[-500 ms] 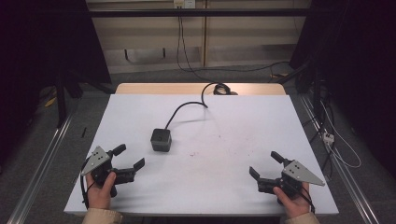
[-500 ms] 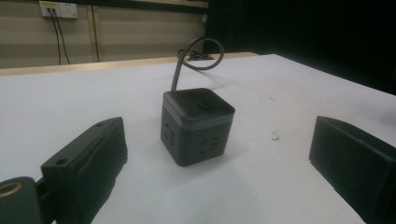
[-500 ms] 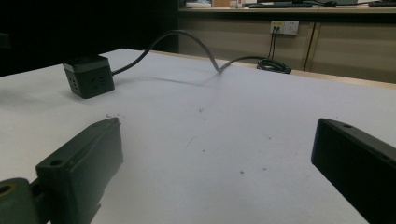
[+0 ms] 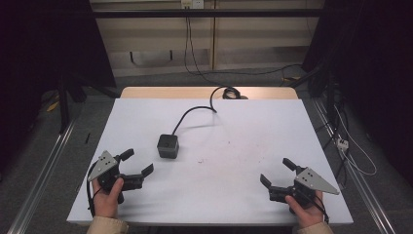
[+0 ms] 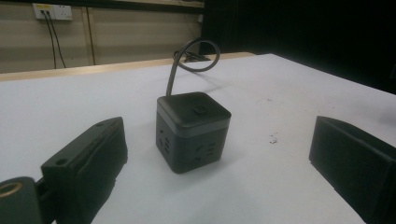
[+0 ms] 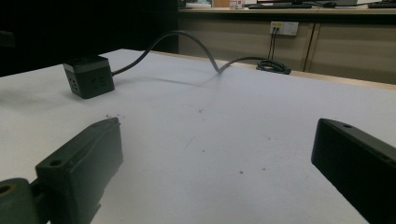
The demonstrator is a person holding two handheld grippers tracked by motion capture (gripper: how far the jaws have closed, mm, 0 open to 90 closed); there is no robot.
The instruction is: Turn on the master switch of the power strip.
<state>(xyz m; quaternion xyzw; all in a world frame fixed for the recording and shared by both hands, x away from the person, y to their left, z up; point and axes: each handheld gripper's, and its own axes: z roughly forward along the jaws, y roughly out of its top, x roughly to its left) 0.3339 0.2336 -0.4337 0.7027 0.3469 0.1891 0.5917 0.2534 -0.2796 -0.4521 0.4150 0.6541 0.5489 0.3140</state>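
Near edge: left gripper (image 4: pixel 130 169) and right gripper (image 4: pixel 275 178) rest on the white table (image 4: pixel 243 146), jaws spread wide, nothing between them. Just ahead of the left one sits the cube power socket (image 4: pixel 167 146), cable (image 4: pixel 192 113) trailing to the far edge. Approach stage, I judge; next comes advancing left to straddle the cube. No containers present.

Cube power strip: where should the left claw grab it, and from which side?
Grip the cube power strip across two opposite side faces, low on the body, coming in level from the person's side with the left claw, whose jaws stand open and face it. The flat upright sides suit the pads; the cord leaves the far side, so stay clear of it.
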